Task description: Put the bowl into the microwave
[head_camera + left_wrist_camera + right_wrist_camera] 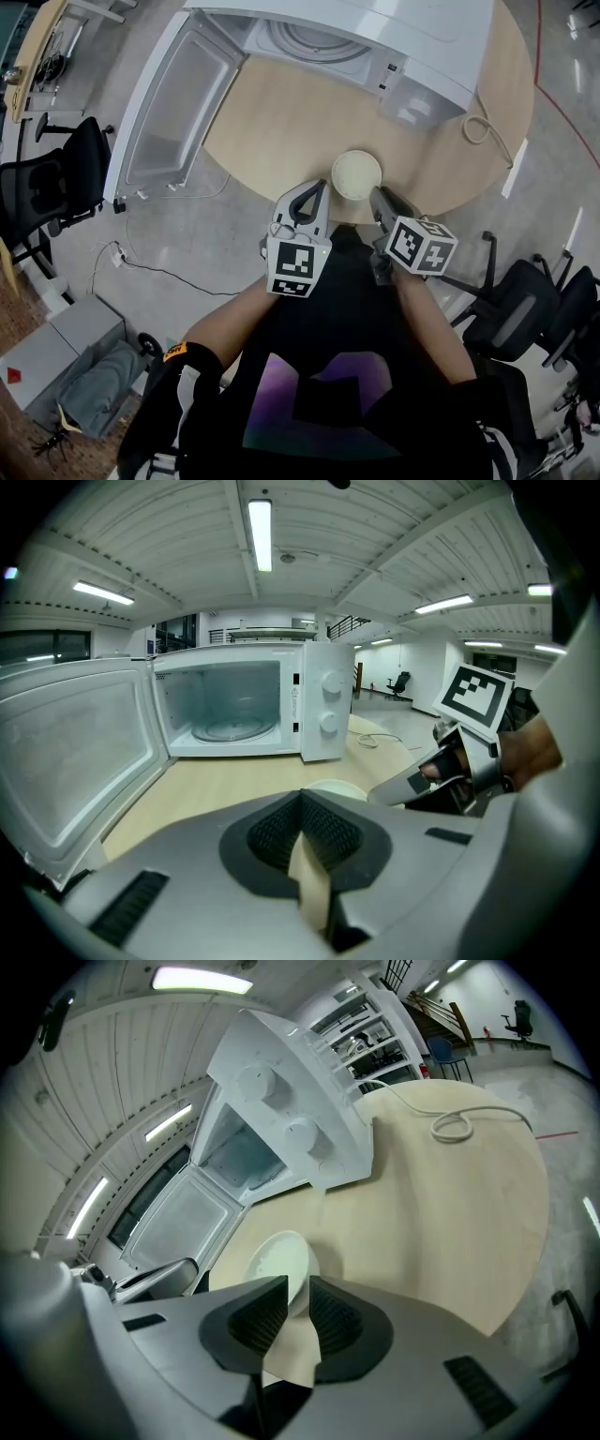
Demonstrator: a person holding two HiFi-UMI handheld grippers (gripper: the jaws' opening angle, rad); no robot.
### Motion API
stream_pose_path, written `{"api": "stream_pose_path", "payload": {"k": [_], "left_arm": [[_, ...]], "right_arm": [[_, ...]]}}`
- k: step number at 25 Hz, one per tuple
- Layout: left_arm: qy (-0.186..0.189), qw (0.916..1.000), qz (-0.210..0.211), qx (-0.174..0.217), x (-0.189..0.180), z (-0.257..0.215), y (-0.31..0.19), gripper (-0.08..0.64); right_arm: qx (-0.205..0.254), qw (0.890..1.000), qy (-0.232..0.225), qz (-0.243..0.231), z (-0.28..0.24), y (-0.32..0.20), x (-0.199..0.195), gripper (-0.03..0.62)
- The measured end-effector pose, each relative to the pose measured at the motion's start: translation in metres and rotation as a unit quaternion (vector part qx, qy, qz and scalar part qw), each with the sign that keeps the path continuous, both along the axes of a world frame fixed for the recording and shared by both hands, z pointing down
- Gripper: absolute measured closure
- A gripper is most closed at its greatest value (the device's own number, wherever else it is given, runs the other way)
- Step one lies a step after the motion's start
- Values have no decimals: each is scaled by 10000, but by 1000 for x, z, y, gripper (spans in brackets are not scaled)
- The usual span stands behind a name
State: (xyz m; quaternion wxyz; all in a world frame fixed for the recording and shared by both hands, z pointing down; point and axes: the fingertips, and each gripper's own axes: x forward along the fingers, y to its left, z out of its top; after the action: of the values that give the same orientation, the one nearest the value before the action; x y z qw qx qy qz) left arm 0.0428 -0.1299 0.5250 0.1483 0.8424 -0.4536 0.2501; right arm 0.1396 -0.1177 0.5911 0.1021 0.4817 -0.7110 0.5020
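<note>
1. The step in hand is the pick-up. The bowl [356, 175] sits on the round table [281, 122] close to its near edge, well apart from the microwave [375, 42] at the far side. It looks empty.
2. The right tool [298, 1290] has its jaws drawn to a narrow slot with the bowl's near rim inside it. I judge it clamped on the wall, with the bowl not yet lifted.
3. The left tool [301, 803] is closed on nothing, and its tips rest just beside the bowl's left side.
4. The next move calls for a level lift, since a pinch on one side of the rim lets the bowl tip. It then needs a carry forward and slightly left, into the cavity and down onto the glass turntable [230, 729].
5. The door [173, 98] stands swung wide to the left, so the opening is free. The wood between bowl and oven is bare.
6. A looped cable [480, 127] lies on the table to the right of the oven, off the likely path.
7. The left tool is the nearest obstacle and should keep clear as the bowl rises.
</note>
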Motion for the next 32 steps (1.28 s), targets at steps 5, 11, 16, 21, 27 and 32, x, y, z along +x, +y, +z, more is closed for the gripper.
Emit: {"api": "stream_pose_path", "payload": {"k": [5,11,16,21,27,32], "left_arm": [[2,10000,15,-19,0,0,-5,514],[1,10000,-7,-36,-4,1,-11,514],[13,10000,-33,-49,-5,2,-15,514],[13,10000,-56,-55,-7,4,-17,514],[17,10000,-68,-63,-9,4,-15,514],[20,10000,-52,-47,-7,3,-13,514]], "right_arm": [[-133,9998,-116,84,4,-3,-1,535],[-214,9996,-161,117,7,-6,-3,535],[-263,9994,-179,134,9,-9,-4,535],[-336,9990,-250,164,12,-10,-4,529],[-582,9960,-545,395,17,-7,-2,528],[-650,9935,-766,534,17,-7,-1,529]]}}
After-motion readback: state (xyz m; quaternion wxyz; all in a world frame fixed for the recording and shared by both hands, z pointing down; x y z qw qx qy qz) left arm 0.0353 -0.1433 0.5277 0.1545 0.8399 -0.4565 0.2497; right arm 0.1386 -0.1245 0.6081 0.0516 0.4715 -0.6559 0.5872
